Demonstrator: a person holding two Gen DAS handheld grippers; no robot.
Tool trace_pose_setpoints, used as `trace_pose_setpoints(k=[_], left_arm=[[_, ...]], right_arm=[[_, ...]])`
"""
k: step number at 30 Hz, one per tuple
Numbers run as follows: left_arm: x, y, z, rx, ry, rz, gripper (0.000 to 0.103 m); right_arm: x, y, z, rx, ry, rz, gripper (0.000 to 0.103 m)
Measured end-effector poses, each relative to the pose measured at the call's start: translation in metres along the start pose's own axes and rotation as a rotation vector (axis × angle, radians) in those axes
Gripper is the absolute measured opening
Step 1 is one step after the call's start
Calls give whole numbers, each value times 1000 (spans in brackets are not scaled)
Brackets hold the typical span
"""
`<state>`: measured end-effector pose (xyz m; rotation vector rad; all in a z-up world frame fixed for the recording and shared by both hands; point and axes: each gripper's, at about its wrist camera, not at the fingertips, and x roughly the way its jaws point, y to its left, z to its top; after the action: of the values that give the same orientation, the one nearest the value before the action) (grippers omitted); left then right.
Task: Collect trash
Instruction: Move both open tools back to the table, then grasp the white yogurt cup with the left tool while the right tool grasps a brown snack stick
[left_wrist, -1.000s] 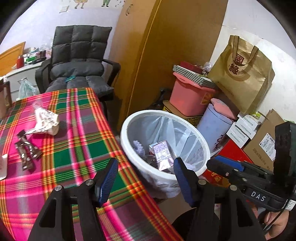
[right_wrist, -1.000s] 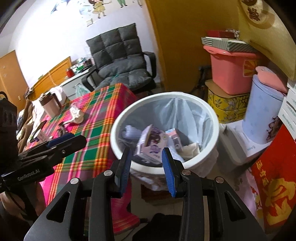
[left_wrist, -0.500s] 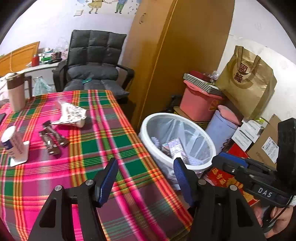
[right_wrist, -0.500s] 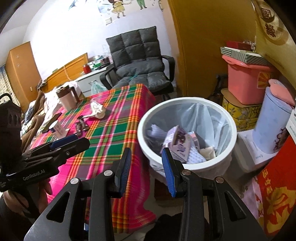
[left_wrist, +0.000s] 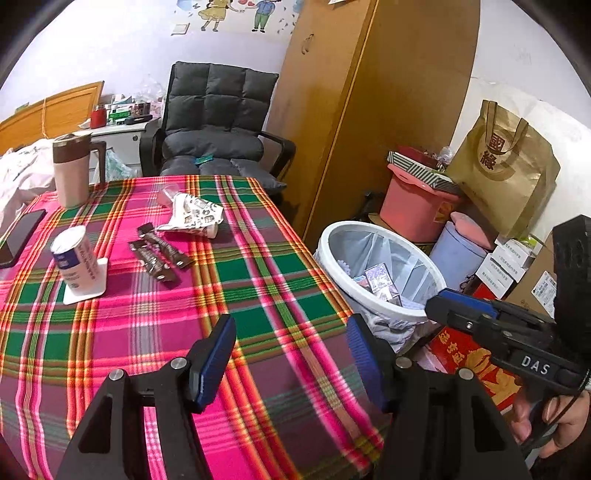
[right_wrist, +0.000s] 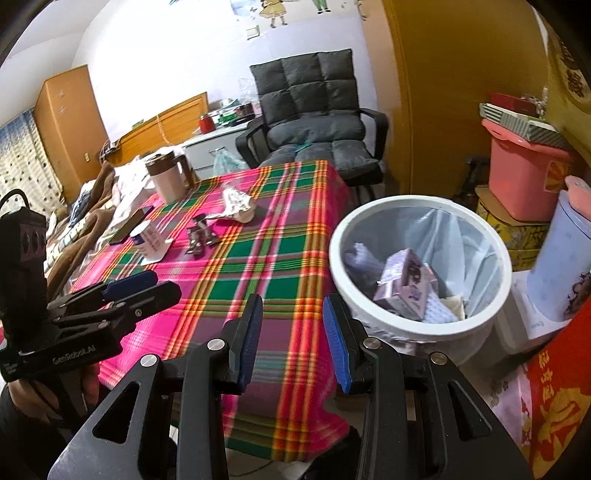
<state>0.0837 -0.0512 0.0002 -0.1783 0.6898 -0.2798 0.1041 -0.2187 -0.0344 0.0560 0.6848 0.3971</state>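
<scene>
We hold two empty grippers over the near edge of a table (left_wrist: 110, 332) with a pink and green plaid cloth. Farthest left in the left wrist view lie a dark phone (left_wrist: 20, 236) and a small white canister (left_wrist: 75, 264). Right of them the trash waits: dark brown wrappers (left_wrist: 159, 254) and, just behind them, a crumpled printed wrapper (left_wrist: 194, 218). Our left gripper (left_wrist: 291, 360) has its blue pads wide apart with nothing between them. Beside the table's right edge stands the white bin (left_wrist: 384, 314), already holding packets. Our right gripper (right_wrist: 291, 339) hangs part open, also holding nothing. A second ago both cameras were close over the bin; both have since drawn back toward the table, so we judge a drop is done and the next pick is the wrappers.
</scene>
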Motion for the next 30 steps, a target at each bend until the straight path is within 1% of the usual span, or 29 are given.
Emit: trace_pose_setpoints(k=[12, 18, 21, 23, 30], left_arm=[[-25, 38, -8, -47, -33, 99, 62], [-28, 60, -9, -84, -26, 166, 62], [-29, 71, -9, -110, -25, 170, 62], [-30, 76, -7, -117, -30, 186, 62], [-31, 101, -4, -169, -37, 226, 62]], right_arm=[[10, 25, 10, -42, -37, 88, 37], [22, 40, 14, -78, -5, 130, 37], [30, 48, 17, -96, 34, 158, 37], [33, 52, 20, -104, 47, 152, 37], [43, 57, 25, -125, 70, 178, 37]])
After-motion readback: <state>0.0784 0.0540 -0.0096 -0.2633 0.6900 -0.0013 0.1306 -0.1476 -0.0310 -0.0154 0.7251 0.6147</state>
